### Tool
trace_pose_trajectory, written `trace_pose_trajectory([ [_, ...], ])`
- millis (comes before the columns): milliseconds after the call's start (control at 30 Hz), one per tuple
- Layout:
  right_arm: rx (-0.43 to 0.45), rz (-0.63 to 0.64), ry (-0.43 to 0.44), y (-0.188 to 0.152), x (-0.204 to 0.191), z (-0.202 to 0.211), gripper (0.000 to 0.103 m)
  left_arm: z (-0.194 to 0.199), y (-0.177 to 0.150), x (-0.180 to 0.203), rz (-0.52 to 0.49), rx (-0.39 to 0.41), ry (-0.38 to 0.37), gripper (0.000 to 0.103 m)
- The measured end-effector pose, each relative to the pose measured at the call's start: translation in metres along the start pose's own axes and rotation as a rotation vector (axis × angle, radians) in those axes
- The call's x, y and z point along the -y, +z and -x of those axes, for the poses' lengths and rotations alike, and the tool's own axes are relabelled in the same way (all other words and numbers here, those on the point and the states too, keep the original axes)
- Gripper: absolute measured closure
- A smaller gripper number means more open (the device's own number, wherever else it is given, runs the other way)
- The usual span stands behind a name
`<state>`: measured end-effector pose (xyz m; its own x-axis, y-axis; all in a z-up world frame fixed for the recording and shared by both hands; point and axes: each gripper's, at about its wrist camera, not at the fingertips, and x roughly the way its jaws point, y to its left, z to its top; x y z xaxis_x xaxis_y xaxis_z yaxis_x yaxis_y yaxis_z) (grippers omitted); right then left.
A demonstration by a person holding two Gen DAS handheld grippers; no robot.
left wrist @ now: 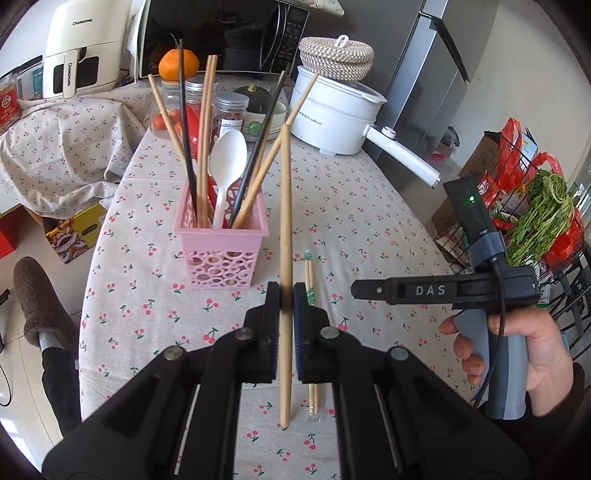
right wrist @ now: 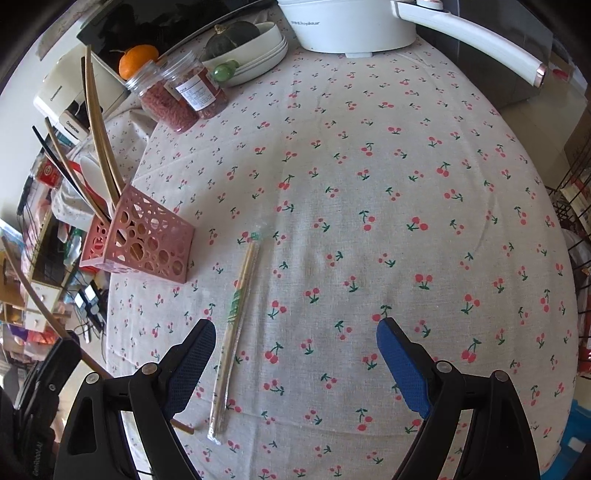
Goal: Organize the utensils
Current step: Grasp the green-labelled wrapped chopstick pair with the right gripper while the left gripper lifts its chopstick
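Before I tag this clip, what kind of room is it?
Most likely a home kitchen or dining corner. A black microwave oven and a white electric cooking pot stand at the back of a table under a cherry-print tablecloth, beside a grey refrigerator. The pink perforated utensil basket holds chopsticks.

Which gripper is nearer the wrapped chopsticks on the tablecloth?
Left, narrowly. The left gripper, shut on a wooden chopstick, is directly above the wrapped chopsticks. The right gripper is open, the pack beside its left finger.
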<state>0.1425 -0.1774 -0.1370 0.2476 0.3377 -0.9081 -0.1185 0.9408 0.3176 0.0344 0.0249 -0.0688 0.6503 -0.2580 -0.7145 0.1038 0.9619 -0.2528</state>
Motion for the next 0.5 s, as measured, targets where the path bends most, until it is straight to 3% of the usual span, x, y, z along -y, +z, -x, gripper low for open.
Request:
trace_pose_trajectory([
  [167, -0.058, 0.057, 0.012, -0.002, -0.028, -0.028, 0.014, 0.007, -0.001, -0.012, 0.023, 0.012, -0.002, 0.095],
  [233, -0.061, 0.091, -0.008, -0.005, -0.038, -0.036, 0.019, 0.009, -0.002, -0.015, 0.023, 0.018, 0.002, 0.095],
  [500, -0.044, 0.246, -0.14, -0.013, -0.064, -0.054, 0.059, 0.009, -0.006, -0.026, 0.049, 0.023, 0.006, 0.095],
])
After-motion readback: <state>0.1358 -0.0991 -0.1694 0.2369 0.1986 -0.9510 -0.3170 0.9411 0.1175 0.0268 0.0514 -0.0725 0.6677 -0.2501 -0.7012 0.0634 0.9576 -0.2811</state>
